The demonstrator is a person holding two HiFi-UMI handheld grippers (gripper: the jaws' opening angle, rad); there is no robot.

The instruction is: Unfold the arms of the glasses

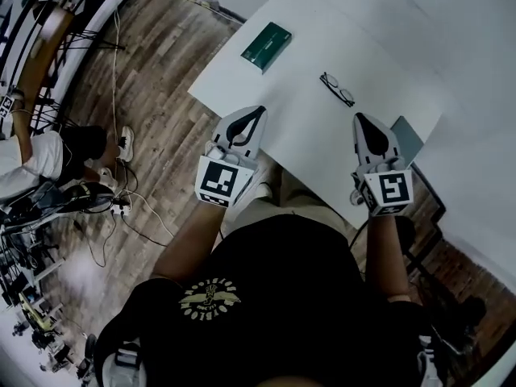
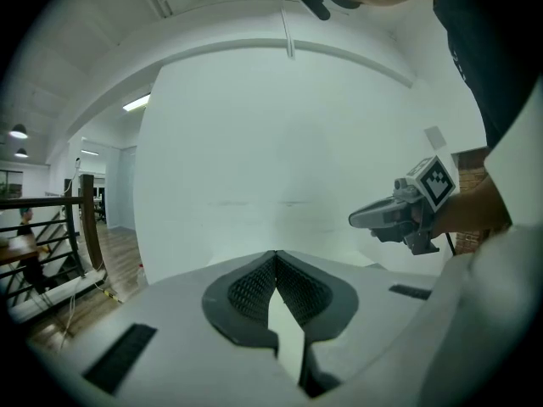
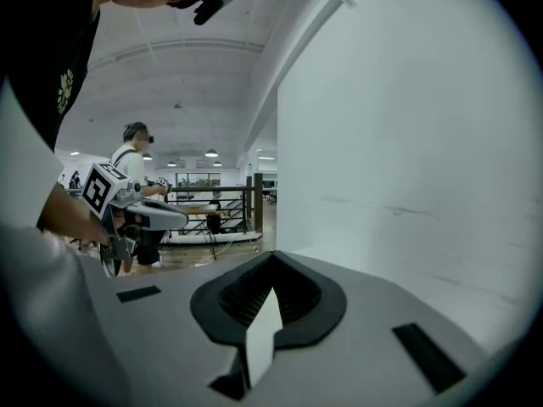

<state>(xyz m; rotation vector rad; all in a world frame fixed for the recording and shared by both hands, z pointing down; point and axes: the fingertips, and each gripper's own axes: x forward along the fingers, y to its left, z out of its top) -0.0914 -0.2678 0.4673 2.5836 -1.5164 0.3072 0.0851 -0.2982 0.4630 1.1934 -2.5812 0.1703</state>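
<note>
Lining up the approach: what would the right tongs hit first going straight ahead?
The right tongs probably meet the white wall, all their own view shows ahead. In the head view they aim toward the glasses, likely passing above them.

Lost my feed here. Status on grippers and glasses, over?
Left gripper, right gripper shut, empty. Glasses untouched on table, ahead of both. Green box off left, not blocking.

Even bright light, fisheye edges (dark vignette).
</note>
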